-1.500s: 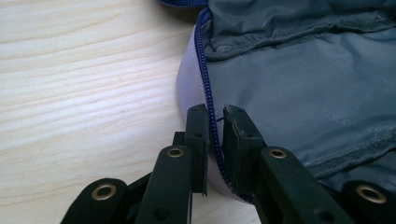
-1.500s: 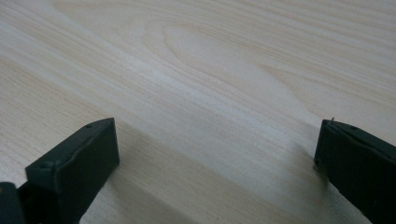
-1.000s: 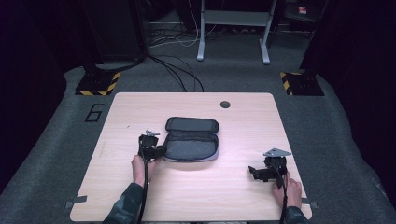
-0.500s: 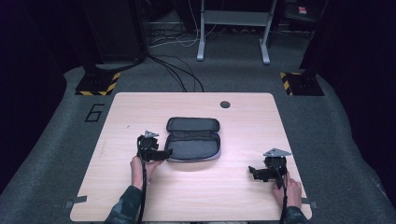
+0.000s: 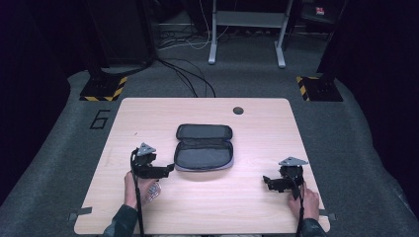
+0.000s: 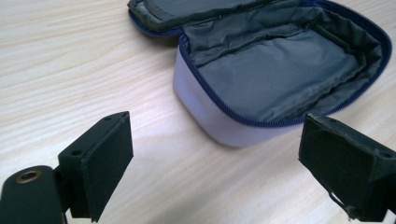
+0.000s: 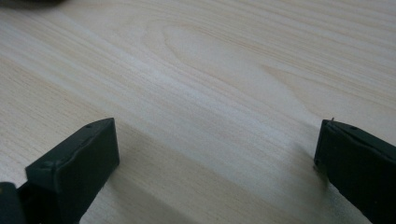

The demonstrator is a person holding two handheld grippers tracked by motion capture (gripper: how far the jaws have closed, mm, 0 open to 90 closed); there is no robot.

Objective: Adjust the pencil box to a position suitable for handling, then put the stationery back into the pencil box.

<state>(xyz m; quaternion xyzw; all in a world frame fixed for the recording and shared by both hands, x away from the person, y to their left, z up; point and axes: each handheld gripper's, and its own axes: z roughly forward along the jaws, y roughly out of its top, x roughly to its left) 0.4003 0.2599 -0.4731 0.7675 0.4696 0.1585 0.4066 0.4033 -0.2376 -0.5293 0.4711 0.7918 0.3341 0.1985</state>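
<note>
An open zip pouch (image 5: 204, 147), grey inside with a pale outer wall and blue zip, lies flat at the middle of the wooden table (image 5: 247, 207). My left gripper (image 5: 168, 171) sits just left of its near corner, apart from it. In the left gripper view the pouch (image 6: 275, 70) lies ahead of the left gripper (image 6: 222, 140). Its jaws have just been opening and stand wide with nothing between them. My right gripper (image 5: 269, 182) rests at the table's near right, pointing left. In its own view the right gripper (image 7: 215, 144) is open over bare wood.
A dark round hole (image 5: 238, 110) marks the table's far side. Beyond the table, cables (image 5: 188, 74) cross the grey floor, and yellow-black striped bases (image 5: 104, 89) stand at both far corners. A white frame's legs (image 5: 212, 54) rise at the back.
The left gripper has let go of the pouch's left edge, opened, and drawn back toward the person. The pouch and the right gripper have stayed put.
</note>
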